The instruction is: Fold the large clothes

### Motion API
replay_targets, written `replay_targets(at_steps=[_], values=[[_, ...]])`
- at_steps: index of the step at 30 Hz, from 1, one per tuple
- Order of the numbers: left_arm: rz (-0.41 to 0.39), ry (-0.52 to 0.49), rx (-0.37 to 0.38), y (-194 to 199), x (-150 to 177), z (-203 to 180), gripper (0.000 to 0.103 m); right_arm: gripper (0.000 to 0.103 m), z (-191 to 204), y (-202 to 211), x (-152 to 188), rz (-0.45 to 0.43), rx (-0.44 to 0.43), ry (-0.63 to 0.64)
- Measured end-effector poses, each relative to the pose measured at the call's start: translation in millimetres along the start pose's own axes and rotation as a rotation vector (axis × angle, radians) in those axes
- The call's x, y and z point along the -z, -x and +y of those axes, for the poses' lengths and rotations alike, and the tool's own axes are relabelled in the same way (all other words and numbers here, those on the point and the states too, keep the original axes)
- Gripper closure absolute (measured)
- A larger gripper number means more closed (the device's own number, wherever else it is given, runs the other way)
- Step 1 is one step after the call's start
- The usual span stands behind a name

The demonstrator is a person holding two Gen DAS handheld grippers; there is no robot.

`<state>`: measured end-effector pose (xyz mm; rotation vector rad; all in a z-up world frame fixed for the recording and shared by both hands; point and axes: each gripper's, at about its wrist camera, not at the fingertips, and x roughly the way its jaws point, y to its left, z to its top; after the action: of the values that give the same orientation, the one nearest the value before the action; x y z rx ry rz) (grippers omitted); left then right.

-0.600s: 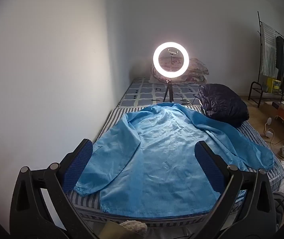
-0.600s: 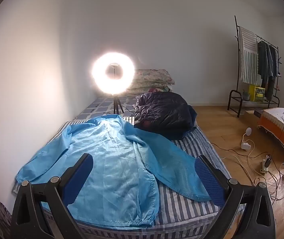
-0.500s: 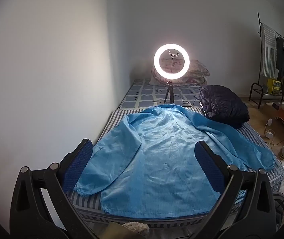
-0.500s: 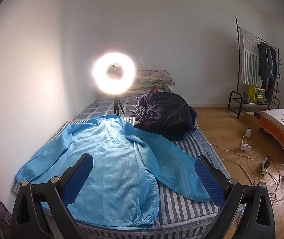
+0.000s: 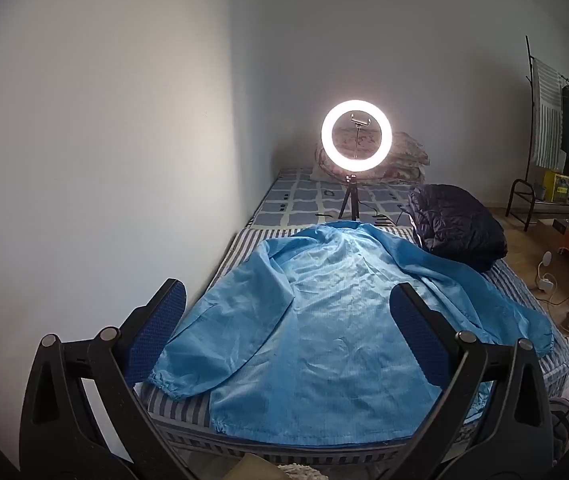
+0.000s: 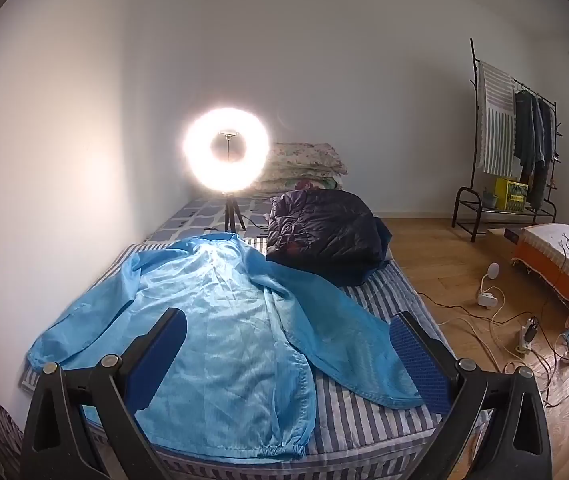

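Left gripper (image 5: 288, 328) and right gripper (image 6: 284, 356) jaws spread wide, nothing pinched; blue coat (image 5: 324, 320) flat on bed (image 6: 364, 412) beyond both jaws

- The lit white ring light (image 6: 224, 150) is so blown out in the right wrist view that you can't make out the holder in its middle.
- The light blue thin-fabric coat (image 5: 324, 332) has its near hem partly blocked by the black finger arms in the left wrist view.
- Floral folded bedding (image 5: 406, 160) at the far end sits half behind the ring.
- Tangled cables on the wooden floor (image 6: 524, 344) at right are too small to sort out.
- Something pale and fuzzy (image 5: 296, 474) gets chopped off by the bottom edge, no idea what it is.
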<state>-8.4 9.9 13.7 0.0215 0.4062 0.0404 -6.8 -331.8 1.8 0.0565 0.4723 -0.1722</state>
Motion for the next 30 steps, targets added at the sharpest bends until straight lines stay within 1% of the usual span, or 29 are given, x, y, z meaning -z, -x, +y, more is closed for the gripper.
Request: replay_targets(at_steps=[30], values=[[0.003,0.009,-0.006,-4.6,2.3,6.7,0.0,0.0,6.9,-6.0,-3.6,0.007,0.002,0.009]])
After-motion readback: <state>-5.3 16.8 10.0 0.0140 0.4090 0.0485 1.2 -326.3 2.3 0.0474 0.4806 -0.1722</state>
